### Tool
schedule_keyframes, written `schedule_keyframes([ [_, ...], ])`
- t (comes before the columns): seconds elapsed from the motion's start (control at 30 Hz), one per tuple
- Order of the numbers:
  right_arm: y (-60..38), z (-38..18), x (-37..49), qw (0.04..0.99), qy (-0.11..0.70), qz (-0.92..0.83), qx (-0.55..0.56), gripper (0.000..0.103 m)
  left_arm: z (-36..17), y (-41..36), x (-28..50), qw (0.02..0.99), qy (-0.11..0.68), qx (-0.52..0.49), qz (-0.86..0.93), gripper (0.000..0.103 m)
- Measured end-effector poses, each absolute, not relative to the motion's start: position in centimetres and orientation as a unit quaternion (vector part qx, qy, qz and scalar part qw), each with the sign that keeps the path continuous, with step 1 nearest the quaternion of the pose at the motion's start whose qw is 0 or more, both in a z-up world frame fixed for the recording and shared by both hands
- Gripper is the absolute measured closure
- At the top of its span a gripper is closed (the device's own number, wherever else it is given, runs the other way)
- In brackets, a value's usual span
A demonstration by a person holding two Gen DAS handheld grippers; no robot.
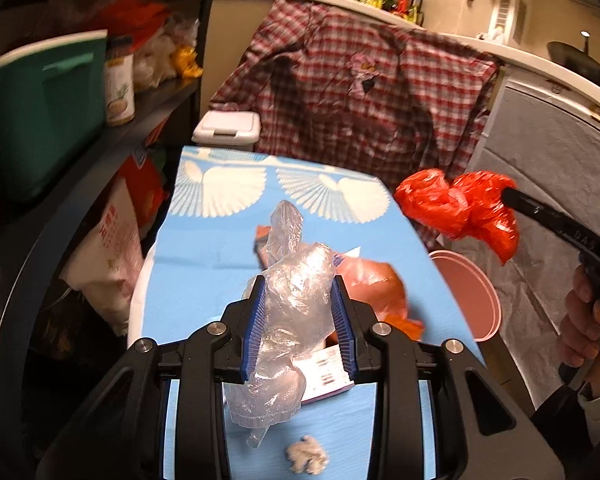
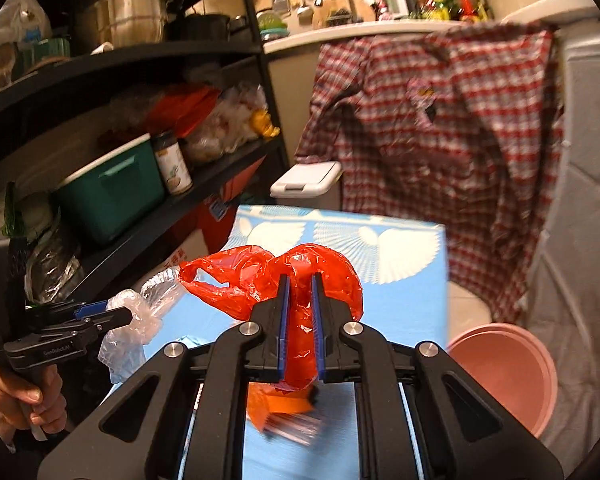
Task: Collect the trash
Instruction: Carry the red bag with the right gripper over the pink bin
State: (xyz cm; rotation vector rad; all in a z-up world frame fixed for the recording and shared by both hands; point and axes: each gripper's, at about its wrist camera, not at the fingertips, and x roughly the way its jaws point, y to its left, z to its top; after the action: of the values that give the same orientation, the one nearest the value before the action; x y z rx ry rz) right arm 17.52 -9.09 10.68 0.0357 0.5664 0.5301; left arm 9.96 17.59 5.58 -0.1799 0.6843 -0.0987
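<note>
Left gripper (image 1: 300, 312) clamped on clear bag (image 1: 292, 304), right gripper (image 2: 300, 316) on red bag (image 2: 284, 276), pink bucket (image 2: 508, 372) beside table (image 1: 204, 272)

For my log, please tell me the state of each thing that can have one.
Left tongs: shut on crumpled clear plastic bag.
Right tongs: shut on crumpled red plastic bag.
White lidded bin: lid closed.
Pink round plastic basin: upright, seems empty.
</note>
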Motion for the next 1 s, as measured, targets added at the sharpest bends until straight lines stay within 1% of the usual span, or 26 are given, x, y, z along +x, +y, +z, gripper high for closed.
schedule_keyframes([
  [0.13,-12.4,12.6,16.7,0.938,0.258,0.232,0.008,0.092,6.6,15.7,9.8,0.944,0.313,-0.08,-0.059,0.071],
  [0.27,-16.1,13.2,16.7,0.948,0.251,0.197,0.018,0.092,7.5,13.8,9.7,0.951,0.295,-0.071,-0.06,0.071],
  [0.43,-20.6,11.8,16.8,0.956,0.247,0.148,0.051,0.092,8.3,9.9,9.9,0.957,0.278,-0.054,-0.069,0.071],
  [0.63,-23.6,9.6,16.8,0.959,0.252,0.11,0.073,0.092,9.2,4.7,10.8,0.958,0.267,-0.044,-0.096,0.071],
  [0.8,-25.3,9.0,17.0,0.961,0.25,0.086,0.08,0.092,8.9,1.2,12.1,0.956,0.267,-0.043,-0.11,0.071],
  [1.0,-26.0,8.1,17.1,0.962,0.255,0.072,0.062,0.092,8.2,-1.5,13.6,0.953,0.272,-0.04,-0.125,0.071],
])
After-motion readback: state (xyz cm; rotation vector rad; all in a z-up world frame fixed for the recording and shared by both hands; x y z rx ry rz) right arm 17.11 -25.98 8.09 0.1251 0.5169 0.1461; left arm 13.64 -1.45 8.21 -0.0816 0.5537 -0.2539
